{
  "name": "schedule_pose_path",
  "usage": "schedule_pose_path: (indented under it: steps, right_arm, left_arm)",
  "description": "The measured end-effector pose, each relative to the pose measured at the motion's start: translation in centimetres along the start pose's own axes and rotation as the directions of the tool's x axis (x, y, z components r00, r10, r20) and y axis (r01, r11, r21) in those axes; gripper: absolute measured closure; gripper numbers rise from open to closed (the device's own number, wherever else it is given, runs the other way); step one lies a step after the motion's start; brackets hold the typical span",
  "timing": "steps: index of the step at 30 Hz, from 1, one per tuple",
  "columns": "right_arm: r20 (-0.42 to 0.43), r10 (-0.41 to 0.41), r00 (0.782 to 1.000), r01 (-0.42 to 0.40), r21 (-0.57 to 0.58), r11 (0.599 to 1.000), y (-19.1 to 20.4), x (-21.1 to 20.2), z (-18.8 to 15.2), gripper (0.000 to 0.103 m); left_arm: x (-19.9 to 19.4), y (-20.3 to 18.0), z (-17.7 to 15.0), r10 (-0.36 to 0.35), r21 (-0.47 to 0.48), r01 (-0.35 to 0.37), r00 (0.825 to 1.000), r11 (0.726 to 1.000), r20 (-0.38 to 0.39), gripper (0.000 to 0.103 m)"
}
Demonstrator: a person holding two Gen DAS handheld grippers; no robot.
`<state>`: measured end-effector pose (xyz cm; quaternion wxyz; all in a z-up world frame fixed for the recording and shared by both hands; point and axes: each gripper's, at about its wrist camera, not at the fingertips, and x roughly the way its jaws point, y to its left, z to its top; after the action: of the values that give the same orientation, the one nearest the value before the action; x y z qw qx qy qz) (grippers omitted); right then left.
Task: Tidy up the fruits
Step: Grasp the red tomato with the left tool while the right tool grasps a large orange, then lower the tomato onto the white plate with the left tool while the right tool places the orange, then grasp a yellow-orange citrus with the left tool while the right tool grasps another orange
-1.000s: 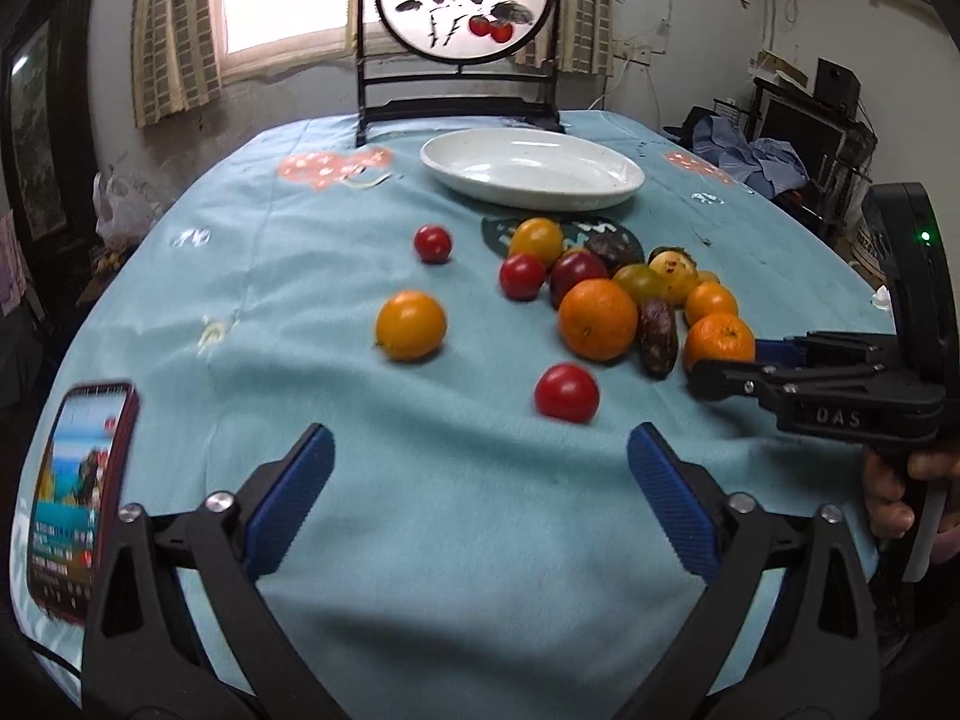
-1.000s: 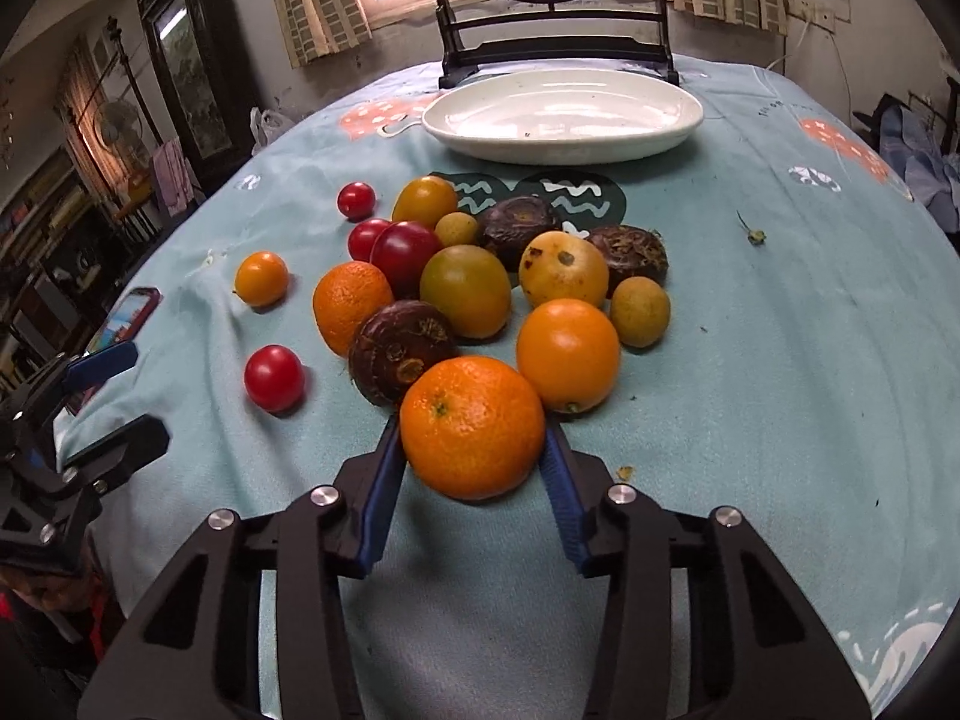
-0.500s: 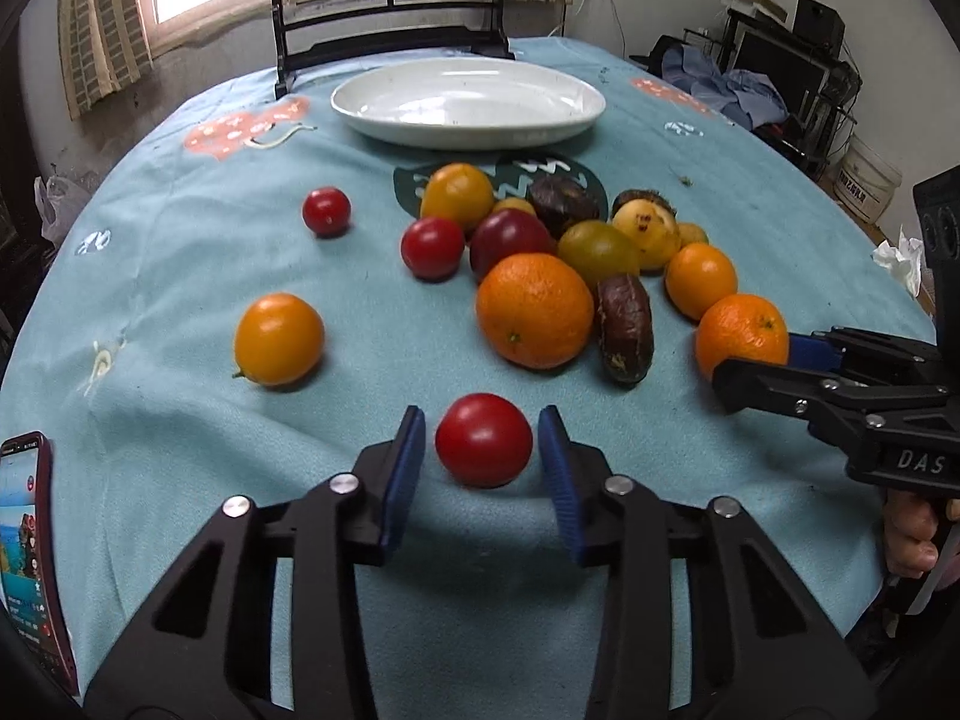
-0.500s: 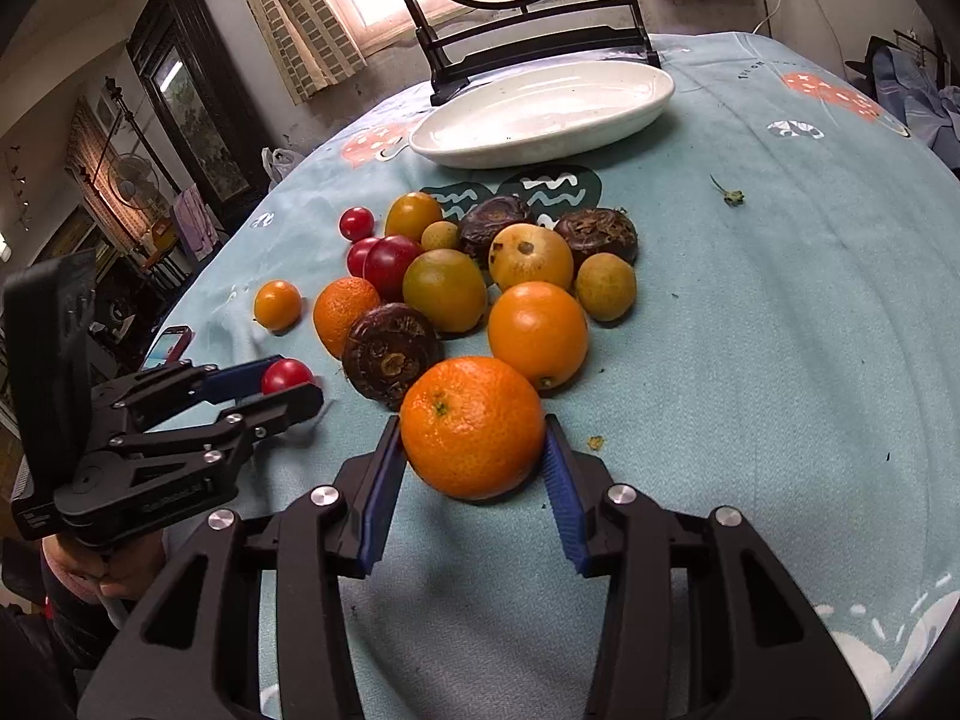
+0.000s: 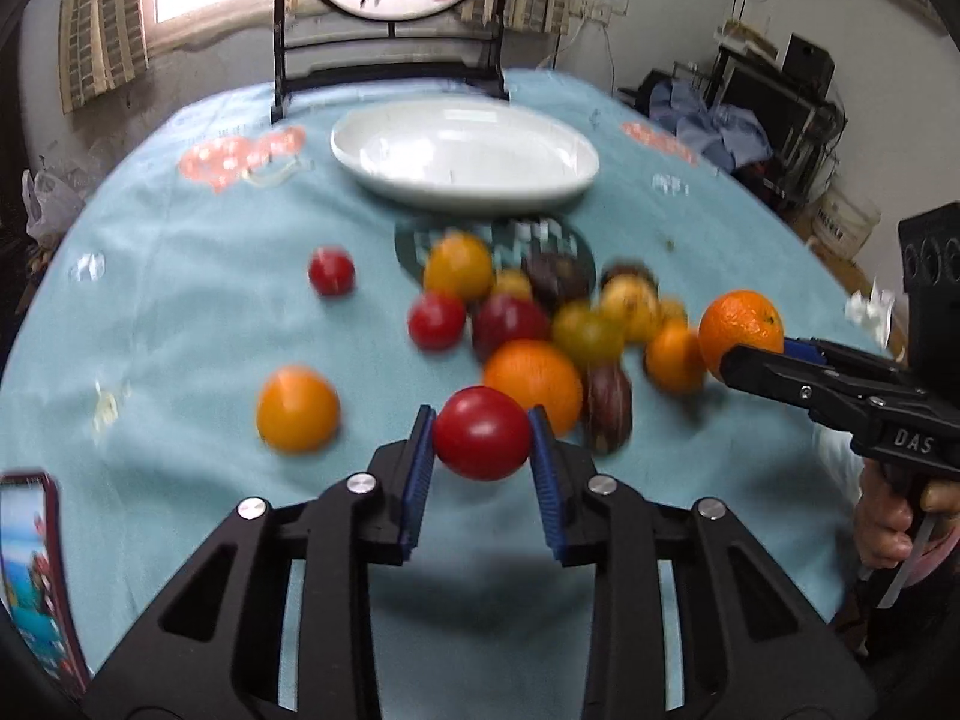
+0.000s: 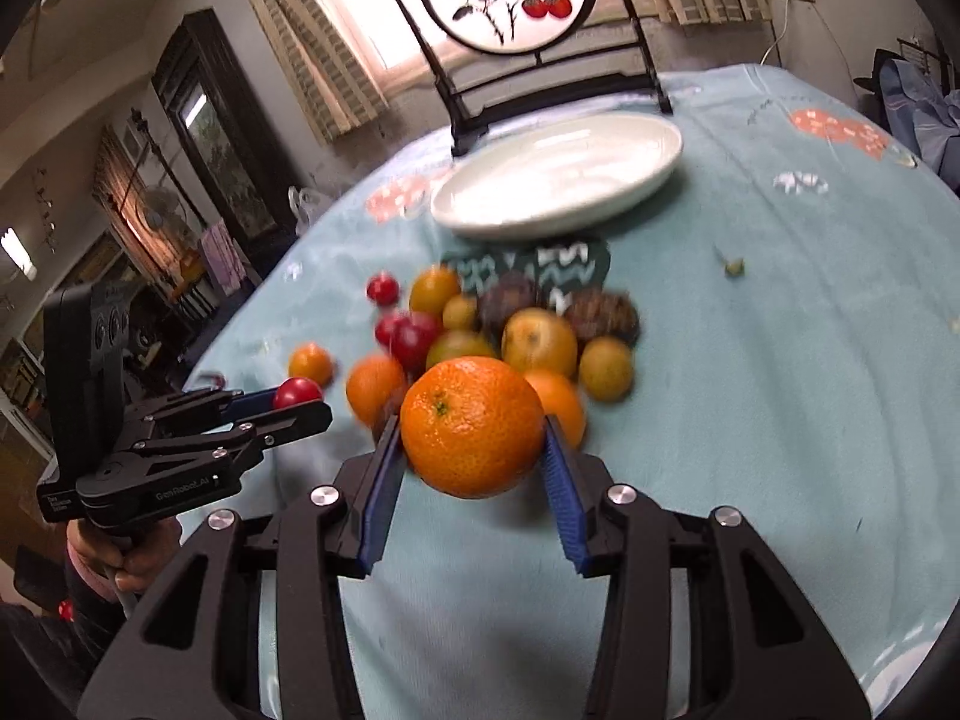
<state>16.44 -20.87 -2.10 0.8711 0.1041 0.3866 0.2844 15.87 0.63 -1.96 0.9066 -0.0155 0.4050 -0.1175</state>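
My left gripper (image 5: 482, 441) is shut on a red tomato (image 5: 482, 441) and holds it above the blue tablecloth. My right gripper (image 6: 472, 427) is shut on a large orange (image 6: 472, 427), lifted off the cloth; it also shows in the left wrist view (image 5: 741, 327). The left gripper with the tomato (image 6: 297, 391) shows at the left of the right wrist view. A pile of mixed fruit (image 5: 540, 312) lies mid-table. The empty white oval plate (image 5: 465, 156) sits beyond it, also in the right wrist view (image 6: 558, 177).
A lone orange fruit (image 5: 298, 409) and a small red tomato (image 5: 330, 270) lie left of the pile. A phone (image 5: 33, 576) lies at the table's near left edge. A black chair with a round painted back (image 5: 396, 0) stands behind the plate.
Both grippers have risen with their fruit: the left shut on the red tomato and lifted it, the right lifted the large orange off the cloth. Both views are motion-blurred.
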Motion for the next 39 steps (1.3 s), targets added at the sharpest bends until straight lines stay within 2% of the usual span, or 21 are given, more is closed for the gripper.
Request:
schedule_pose_path:
  steps: [2,4,6,10,14,17,21,23,24,25,26,29,33,36,39]
  right_arm:
    - [0.049,-0.033,0.998,0.034,-0.015,0.999,-0.1,0.9,2.7,0.057]
    - [0.081,-0.08,0.993,0.083,-0.038,0.996,-0.3,2.7,5.4,0.057]
    - [0.089,-0.13,0.987,0.136,-0.057,0.989,-0.7,5.4,8.1,0.057]
    - [0.024,-0.193,0.981,0.194,-0.038,0.98,-2.4,10.2,11.7,0.058]
    - [-0.056,-0.253,0.966,0.249,-0.065,0.966,-3.7,13.7,13.5,0.058]
    - [-0.112,-0.241,0.964,0.237,-0.051,0.97,-4.6,15.2,13.6,0.058]
    - [-0.122,-0.277,0.953,0.267,-0.09,0.96,-4.5,15.9,13.7,0.057]
    - [-0.131,-0.27,0.954,0.262,-0.079,0.962,-4.7,15.5,13.7,0.055]
    - [-0.122,-0.259,0.958,0.252,-0.069,0.965,-4.8,14.9,13.8,0.052]
    - [-0.104,-0.256,0.961,0.25,-0.062,0.966,-4.7,14.1,13.8,0.045]
    - [-0.072,-0.262,0.962,0.259,-0.057,0.964,-4.4,12.9,13.8,0.036]
    - [0.022,-0.247,0.969,0.248,-0.073,0.966,-3.4,9.4,12.9,0.036]
    - [0.089,-0.227,0.97,0.235,-0.098,0.967,-2.6,6.0,9.5,0.036]
    - [0.05,-0.206,0.977,0.21,-0.089,0.974,-2.6,4.9,7.0,0.036]
    - [0.044,-0.169,0.985,0.171,-0.067,0.983,-2.7,3.5,4.5,0.036]
  left_arm:
    - [0.3,0.3,2.9,0.004,-0.006,-0.003,0.999,1.0,0.05,0.072]
    - [1.7,0.5,6.1,-0.008,-0.024,0.01,0.998,1.0,0.066,0.072]
    - [3.8,0.6,9.2,0.012,-0.031,-0.01,0.997,0.999,0.072,0.071]
    - [9.1,1.1,13.6,0.057,-0.063,-0.056,0.998,0.996,0.004,0.071]
    - [12.9,1.5,14.9,0.104,-0.038,-0.107,0.993,0.994,-0.064,0.071]
    - [15.0,1.9,15.4,0.126,-0.029,-0.13,0.986,0.991,-0.112,0.072]
    - [16.2,2.5,15.4,0.135,-0.039,-0.142,0.981,0.989,-0.136,0.068]
    - [15.8,2.8,15.5,0.15,-0.05,-0.158,0.98,0.986,-0.129,0.048]
    - [15.2,3.1,15.5,0.157,-0.062,-0.165,0.981,0.984,-0.117,0.043]
    - [14.4,3.4,15.6,0.151,-0.077,-0.159,0.983,0.984,-0.1,0.033]
    - [13.4,3.6,15.6,0.141,-0.092,-0.148,0.987,0.985,-0.08,0.026]
    - [9.2,4.3,14.6,0.144,-0.125,-0.142,0.99,0.982,0.001,0.014]
    - [5.1,5.1,11.2,0.197,-0.122,-0.187,0.977,0.975,0.082,0.006]
    - [3.4,5.9,8.1,0.215,-0.138,-0.202,0.973,0.97,0.082,0.006]
    - [2.2,6.8,4.9,0.185,-0.168,-0.168,0.978,0.971,0.092,0.006]
